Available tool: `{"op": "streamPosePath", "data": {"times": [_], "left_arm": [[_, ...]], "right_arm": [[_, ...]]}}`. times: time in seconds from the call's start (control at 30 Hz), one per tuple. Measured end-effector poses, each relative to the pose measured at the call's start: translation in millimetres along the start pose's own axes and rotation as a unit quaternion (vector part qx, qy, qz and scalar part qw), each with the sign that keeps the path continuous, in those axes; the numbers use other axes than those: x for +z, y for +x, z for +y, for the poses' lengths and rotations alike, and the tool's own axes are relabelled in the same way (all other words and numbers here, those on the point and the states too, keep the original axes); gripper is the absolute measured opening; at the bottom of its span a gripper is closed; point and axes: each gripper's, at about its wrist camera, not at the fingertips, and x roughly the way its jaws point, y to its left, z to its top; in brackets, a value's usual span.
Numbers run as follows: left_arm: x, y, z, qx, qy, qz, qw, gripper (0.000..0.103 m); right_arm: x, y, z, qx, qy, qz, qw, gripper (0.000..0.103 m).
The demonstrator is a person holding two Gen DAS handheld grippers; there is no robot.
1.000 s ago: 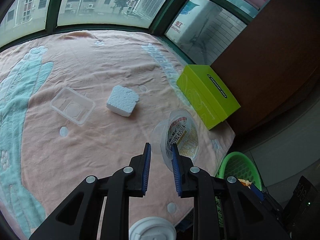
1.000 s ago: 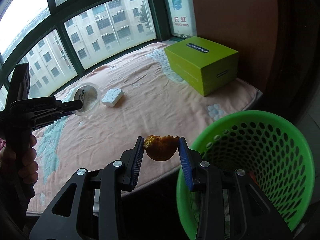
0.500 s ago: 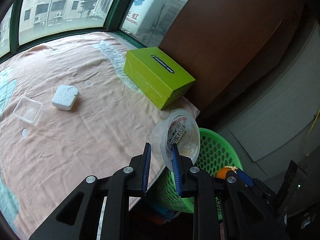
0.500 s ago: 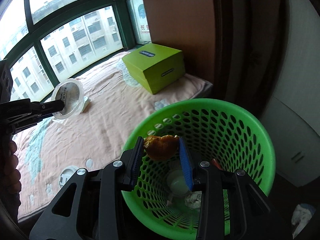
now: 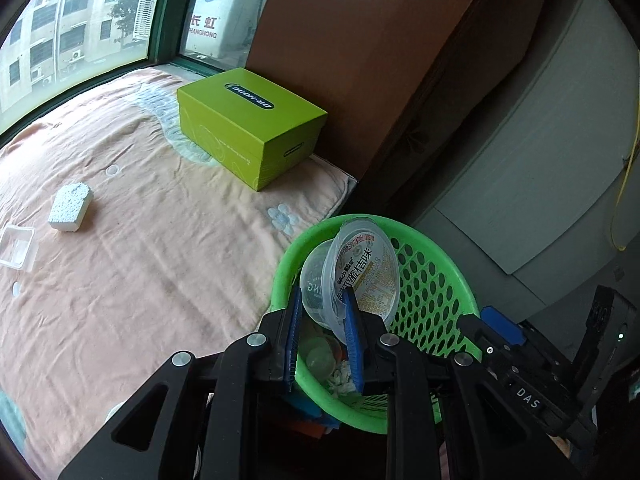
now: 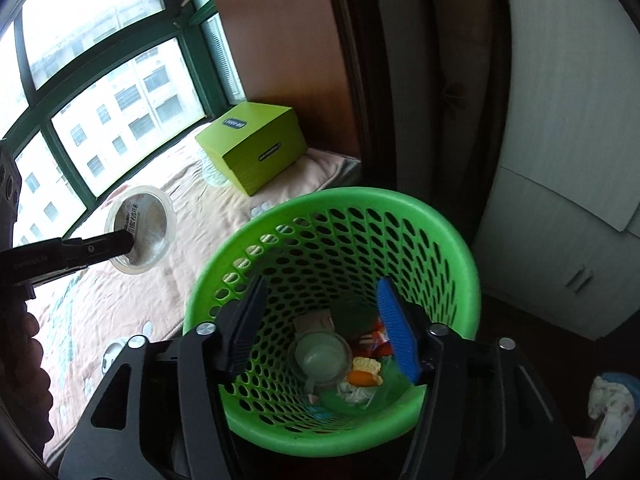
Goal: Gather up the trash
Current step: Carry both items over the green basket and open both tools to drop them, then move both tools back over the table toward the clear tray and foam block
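While the right gripper [image 6: 320,324] hangs over the green basket [image 6: 448,224], its jaws have just been opening and nothing is between them. An orange scrap [image 6: 362,378] lies on the basket's bottom beside a clear cup [image 6: 320,358] and crumpled tissue [image 6: 354,394]. Over the basket's near rim, the left gripper [image 5: 322,330] pinches the wall of a clear plastic tub [image 5: 352,276] with a printed lid. On the pink blanket [image 5: 140,264] beyond the basket sit a lime-green box [image 5: 248,124], a white foam block [image 5: 71,207] and what seems a clear tray [image 5: 16,246], cut by the frame's edge.
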Motion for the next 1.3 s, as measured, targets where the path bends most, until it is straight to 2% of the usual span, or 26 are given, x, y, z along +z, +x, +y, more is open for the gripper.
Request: {"op": "streamPosePath", "data": {"times": [0.2,0.43,0.57,0.77,0.8,1.03,1.13,1.2,1.3], "left_arm": [[-1.5,11.9,-22.1,0.014,0.035,0.01,0.9992,0.02],[-5.4,24.6,-41.1,0.01,0.057,0.024,0.9981,0.022],[-10.0,28.2,-46.6,0.015,0.064,0.025,0.9975,0.042],[-11.1,24.0,-41.1,0.028,0.06,0.02,0.9976,0.052],[-10.5,22.0,-38.4,0.033,0.056,0.018,0.9977,0.059],[-6.6,3.2,-9.0,0.072,0.031,-0.004,0.9969,0.068],[-5.5,-4.6,5.9,0.092,0.018,-0.011,0.9956,0.078],[-4.8,-10.8,15.1,0.106,0.015,-0.019,0.9941,0.081],[-2.8,-19.8,32.9,0.126,0.003,-0.027,0.9917,0.084]], "right_arm": [[-2.8,-11.9,-13.7,-0.004,0.016,-0.012,1.0,0.066],[-3.5,-14.9,-21.9,-0.008,0.026,-0.018,0.999,0.067],[-4.9,-16.7,-24.9,-0.008,0.03,-0.018,0.999,0.067],[-4.3,-17.1,-24.8,-0.001,0.031,-0.02,0.999,0.07],[-3.8,-16.9,-23.6,0.002,0.03,-0.02,0.999,0.072],[-1.2,-11.1,-6.1,0.02,0.012,-0.019,1.0,0.076],[1.5,-6.7,4.3,0.033,0.005,-0.014,0.999,0.076],[3.9,-3.8,13.3,0.042,-0.003,-0.013,0.999,0.077],[6.8,0.8,28.9,0.05,-0.02,-0.013,0.998,0.085]]}}
